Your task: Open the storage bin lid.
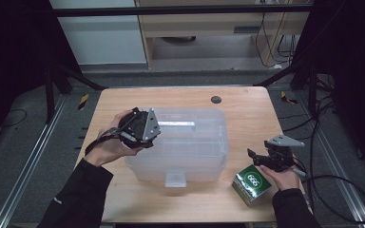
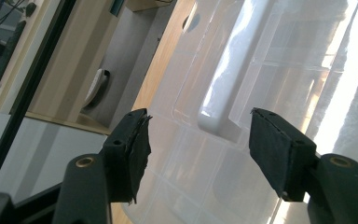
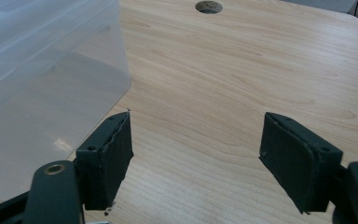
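Observation:
A clear plastic storage box (image 1: 190, 147) with its lid on stands in the middle of the wooden table (image 1: 247, 114). My left gripper (image 1: 140, 128) hovers over the box's left end, tilted, its jaws open. In the left gripper view the open left gripper (image 2: 198, 149) faces the lid's moulded handle (image 2: 226, 88), with nothing between the pads. My right gripper (image 1: 261, 159) is open and low over the table to the right of the box. In the right gripper view the right gripper (image 3: 196, 158) shows bare wood between its jaws and the box (image 3: 42, 70) at left.
A green and white carton (image 1: 252, 184) lies at the table's front right, just beside the right hand. A dark cable hole (image 1: 216, 99) sits near the far edge. Cables (image 1: 332, 185) trail on the floor to the right.

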`<state>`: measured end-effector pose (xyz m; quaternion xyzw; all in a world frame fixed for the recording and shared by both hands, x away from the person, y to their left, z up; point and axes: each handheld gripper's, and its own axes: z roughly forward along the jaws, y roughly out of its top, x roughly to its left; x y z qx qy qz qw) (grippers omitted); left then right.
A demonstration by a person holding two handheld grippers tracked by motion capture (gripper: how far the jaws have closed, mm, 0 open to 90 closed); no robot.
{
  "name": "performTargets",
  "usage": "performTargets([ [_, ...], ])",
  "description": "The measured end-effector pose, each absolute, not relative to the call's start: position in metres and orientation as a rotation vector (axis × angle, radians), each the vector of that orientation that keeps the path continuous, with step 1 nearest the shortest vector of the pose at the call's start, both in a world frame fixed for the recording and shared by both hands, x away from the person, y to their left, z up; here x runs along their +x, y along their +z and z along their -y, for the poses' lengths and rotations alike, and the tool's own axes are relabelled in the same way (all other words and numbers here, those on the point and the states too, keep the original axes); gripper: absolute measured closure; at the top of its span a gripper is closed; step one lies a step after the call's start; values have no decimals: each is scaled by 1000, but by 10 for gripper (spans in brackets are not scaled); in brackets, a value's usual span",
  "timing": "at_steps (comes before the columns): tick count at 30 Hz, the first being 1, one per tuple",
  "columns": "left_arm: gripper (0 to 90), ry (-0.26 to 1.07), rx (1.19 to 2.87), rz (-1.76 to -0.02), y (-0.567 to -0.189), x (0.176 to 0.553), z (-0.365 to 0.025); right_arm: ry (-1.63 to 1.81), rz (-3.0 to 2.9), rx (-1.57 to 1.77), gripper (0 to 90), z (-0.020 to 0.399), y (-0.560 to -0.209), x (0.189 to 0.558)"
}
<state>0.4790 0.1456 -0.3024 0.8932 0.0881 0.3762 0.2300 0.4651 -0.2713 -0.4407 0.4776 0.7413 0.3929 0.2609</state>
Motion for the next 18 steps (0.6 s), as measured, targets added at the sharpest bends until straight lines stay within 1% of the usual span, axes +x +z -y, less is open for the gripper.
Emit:
performTargets([
  [1,380,1049,2457,-182,-301,482,-144,1066,-2006,1293,266,271,-440,465],
  [6,405,1064,2474,-162,-300,482,-139,1077,-2015,1282,284,271,-440,465],
  [11,437,1060,2504,-186,-301,482,-135,1082,-2020,1279,291,271,-440,465],
  [18,482,1093,2540,-134,-301,484,-128,1089,-2022,1280,307,270,-438,465],
])
